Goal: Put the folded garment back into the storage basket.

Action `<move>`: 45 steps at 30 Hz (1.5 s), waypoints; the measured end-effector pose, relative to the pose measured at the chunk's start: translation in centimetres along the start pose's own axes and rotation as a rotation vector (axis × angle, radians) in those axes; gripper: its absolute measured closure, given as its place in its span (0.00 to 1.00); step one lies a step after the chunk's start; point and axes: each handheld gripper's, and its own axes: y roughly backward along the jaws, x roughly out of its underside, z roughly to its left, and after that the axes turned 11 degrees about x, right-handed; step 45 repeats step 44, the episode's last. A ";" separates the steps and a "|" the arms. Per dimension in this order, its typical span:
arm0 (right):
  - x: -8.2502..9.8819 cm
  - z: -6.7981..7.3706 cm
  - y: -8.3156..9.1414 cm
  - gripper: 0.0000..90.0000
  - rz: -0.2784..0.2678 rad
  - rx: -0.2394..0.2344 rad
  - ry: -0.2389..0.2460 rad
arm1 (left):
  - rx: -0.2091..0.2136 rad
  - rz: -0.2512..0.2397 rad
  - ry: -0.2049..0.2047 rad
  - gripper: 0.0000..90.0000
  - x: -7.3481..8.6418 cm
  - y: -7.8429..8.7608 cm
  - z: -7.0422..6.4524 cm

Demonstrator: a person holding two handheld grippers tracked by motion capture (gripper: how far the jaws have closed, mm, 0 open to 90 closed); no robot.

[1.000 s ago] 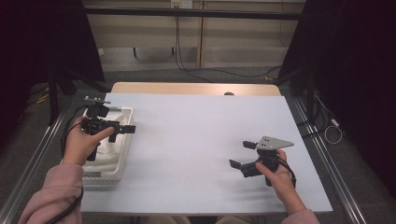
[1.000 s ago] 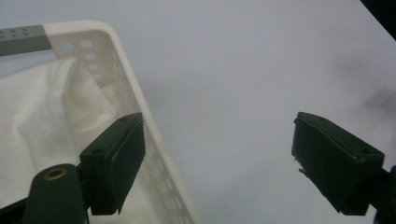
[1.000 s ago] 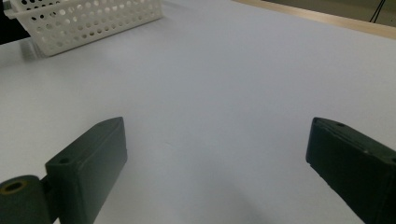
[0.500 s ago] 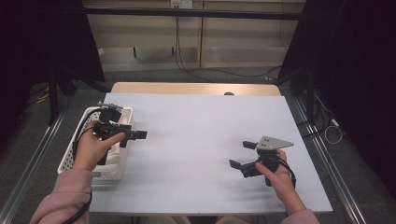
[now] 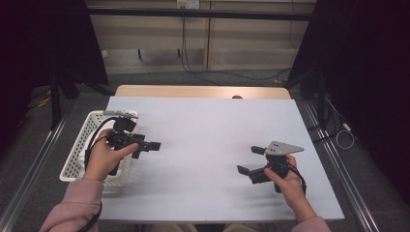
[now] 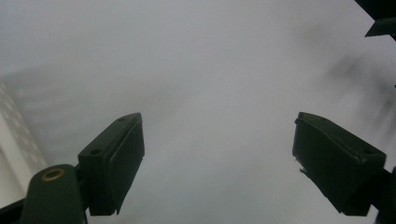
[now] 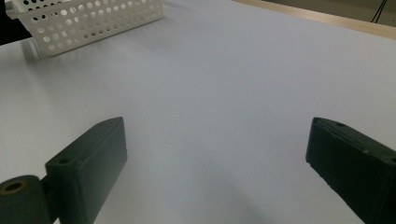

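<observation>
My left gripper (image 5: 147, 149) is held in a hand just right of a white perforated basket (image 5: 80, 150), above the white table sheet (image 5: 208, 130). Its jaws point right and stand wide apart with nothing between them. In the left gripper view, the left gripper (image 6: 217, 126) faces a blurred white surface, with the basket's edge (image 6: 14, 140) at the left. My right gripper (image 5: 250, 159) rests low over the sheet at the front right, jaws pointing left and spread. In the right gripper view, the right gripper (image 7: 219, 126) is open over bare sheet, with the basket (image 7: 88, 18) far off.
The white sheet covers a wooden table whose far edge (image 5: 203, 92) shows at the back. Metal rails (image 5: 338, 159) run along both sides of the table. Cables (image 5: 203, 72) lie on the floor behind. A dark shape (image 6: 380, 23) sits at the left gripper view's top right corner.
My left gripper has moved from over the basket to the right and slightly down, out over the white sheet, jaws still wide. The right gripper has stayed in place.
</observation>
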 end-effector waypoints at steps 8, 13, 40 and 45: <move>0.0 0.0 0.0 0.06 0.000 -0.003 -0.001 | 0.014 0.014 -0.023 0.19 0.2 -1.4 -1.0; 0.0 0.0 0.0 0.06 0.000 -0.002 0.004 | 0.031 0.037 -0.030 0.19 0.5 -2.3 -1.3; -0.1 0.1 -0.2 0.06 -0.001 -0.010 0.004 | 0.080 0.061 -0.018 0.19 2.8 -4.9 -1.7; -0.1 0.1 -0.3 0.06 0.001 -0.007 0.002 | 0.062 0.056 -0.023 0.19 3.1 -5.1 -1.9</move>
